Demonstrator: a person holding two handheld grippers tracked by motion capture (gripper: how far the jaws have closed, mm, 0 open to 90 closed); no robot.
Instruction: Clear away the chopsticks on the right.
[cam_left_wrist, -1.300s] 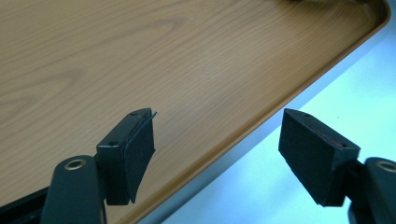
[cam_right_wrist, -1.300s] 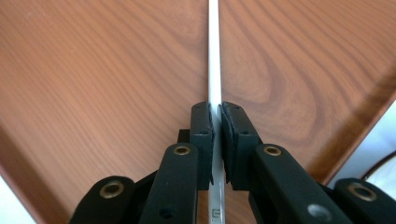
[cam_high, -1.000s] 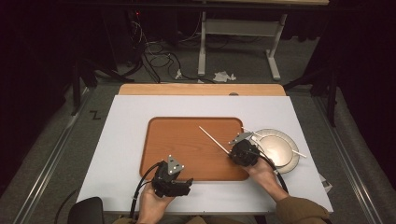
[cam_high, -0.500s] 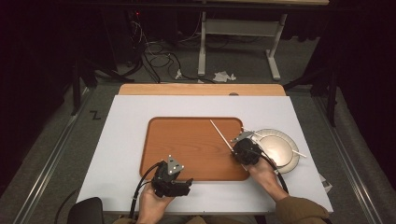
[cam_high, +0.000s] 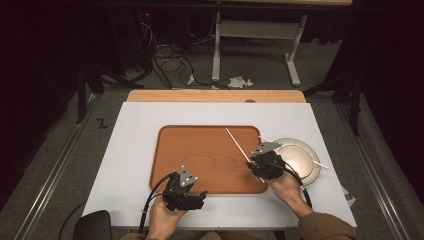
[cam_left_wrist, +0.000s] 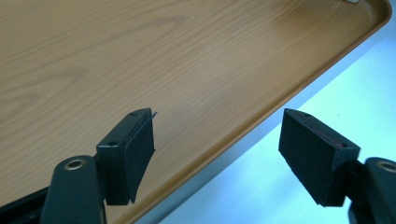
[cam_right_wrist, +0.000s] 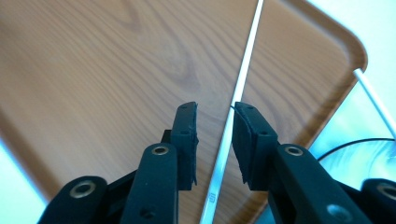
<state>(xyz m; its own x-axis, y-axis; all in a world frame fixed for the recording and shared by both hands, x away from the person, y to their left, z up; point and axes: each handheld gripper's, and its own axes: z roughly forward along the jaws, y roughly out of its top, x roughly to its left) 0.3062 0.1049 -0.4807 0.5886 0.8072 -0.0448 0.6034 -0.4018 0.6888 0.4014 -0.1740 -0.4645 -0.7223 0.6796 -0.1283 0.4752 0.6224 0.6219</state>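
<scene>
Black padded jaws of the right gripper (cam_right_wrist: 214, 116) stand narrowly apart with a thin white chopstick (cam_right_wrist: 236, 100) running between them — whether the pads press it cannot be told. It slants out over the wooden tray (cam_high: 200, 150), beside the metal plate (cam_high: 300, 157), where a second chopstick (cam_high: 316, 161) lies. Light, stiff and smooth by the look of it, it would likely swivel or slip; a hold nearer its middle seems steadier. The left gripper (cam_left_wrist: 217, 149) is wide apart and empty at the tray's near rim.
</scene>
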